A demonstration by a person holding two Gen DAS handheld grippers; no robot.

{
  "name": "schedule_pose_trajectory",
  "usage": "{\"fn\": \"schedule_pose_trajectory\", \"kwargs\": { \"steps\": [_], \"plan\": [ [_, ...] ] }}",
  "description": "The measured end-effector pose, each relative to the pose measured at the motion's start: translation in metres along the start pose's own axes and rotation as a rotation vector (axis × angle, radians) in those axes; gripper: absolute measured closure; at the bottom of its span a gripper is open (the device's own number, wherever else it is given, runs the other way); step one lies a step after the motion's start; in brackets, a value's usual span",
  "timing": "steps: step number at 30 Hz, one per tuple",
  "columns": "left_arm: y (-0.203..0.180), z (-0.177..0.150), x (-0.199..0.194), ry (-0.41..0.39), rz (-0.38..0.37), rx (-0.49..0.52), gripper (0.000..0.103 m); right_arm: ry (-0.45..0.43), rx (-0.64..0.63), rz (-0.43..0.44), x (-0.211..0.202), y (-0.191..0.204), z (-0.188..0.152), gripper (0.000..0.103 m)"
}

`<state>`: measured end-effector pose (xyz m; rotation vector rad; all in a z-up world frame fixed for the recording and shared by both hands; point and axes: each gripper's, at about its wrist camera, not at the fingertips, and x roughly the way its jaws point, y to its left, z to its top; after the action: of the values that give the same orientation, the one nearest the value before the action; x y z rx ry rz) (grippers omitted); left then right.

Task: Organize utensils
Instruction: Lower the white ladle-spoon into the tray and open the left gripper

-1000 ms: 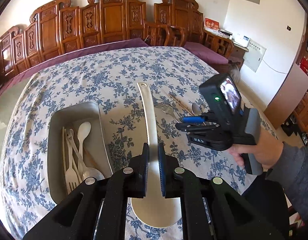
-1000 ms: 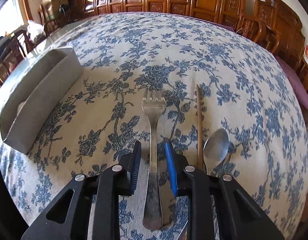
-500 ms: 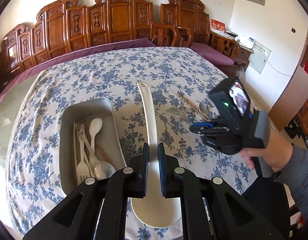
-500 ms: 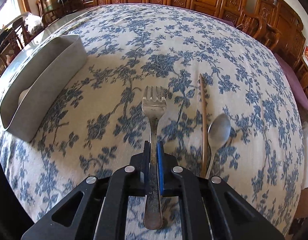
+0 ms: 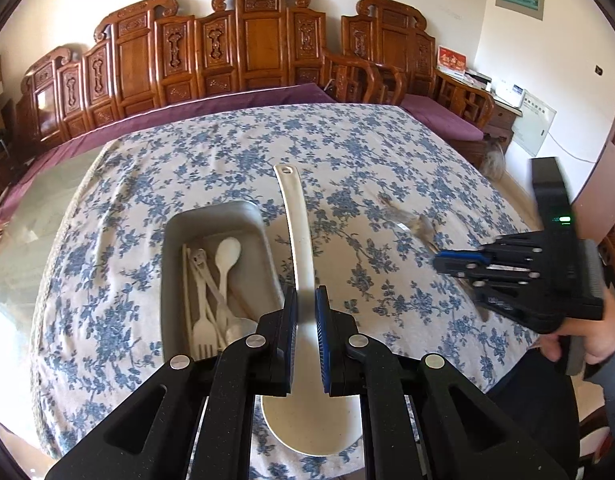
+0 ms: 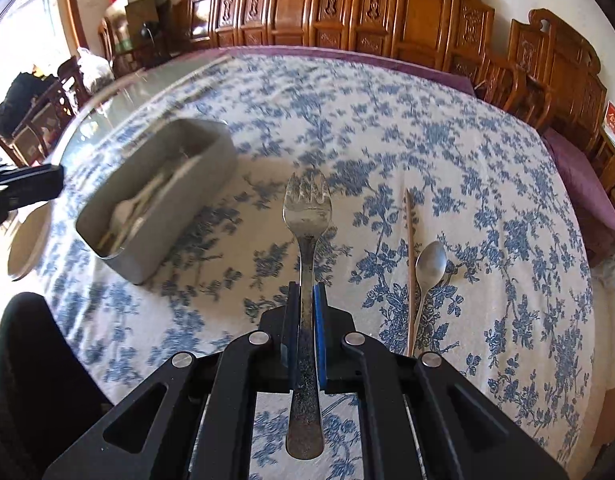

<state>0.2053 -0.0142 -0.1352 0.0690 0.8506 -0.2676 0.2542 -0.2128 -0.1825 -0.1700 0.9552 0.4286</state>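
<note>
Metal fork (image 6: 305,216), stiff and slippery, being pinched mid-handle by right gripper (image 6: 305,300); left gripper (image 5: 305,304) clamping cream ladle (image 5: 297,240).

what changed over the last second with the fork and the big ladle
The right hand-held gripper closed on the metal fork and lifted it off the tablecloth. The left hand-held gripper stays shut on the white ladle; spoon and chopstick unmoved.

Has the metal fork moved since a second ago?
Yes. The fork, clamped in the right hand-held gripper, has been lifted off the tablecloth; the wooden stick and spoon beside it now sit lower.
</note>
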Motion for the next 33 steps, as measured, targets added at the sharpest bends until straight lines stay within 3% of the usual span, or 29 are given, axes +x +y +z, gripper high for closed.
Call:
{"fn": "schedule_pose_trajectory", "kwargs": {
  "steps": [16, 33],
  "plan": [
    [0.064, 0.004, 0.069, 0.124, 0.087, -0.078, 0.095, -0.055, -0.007, 0.067, -0.024, 0.012, 0.008, 0.094],
    [0.082, -0.003, 0.118, 0.212, 0.091, -0.098, 0.095, -0.061, -0.022, 0.092, -0.029, 0.029, 0.018, 0.094]
  ]
}}
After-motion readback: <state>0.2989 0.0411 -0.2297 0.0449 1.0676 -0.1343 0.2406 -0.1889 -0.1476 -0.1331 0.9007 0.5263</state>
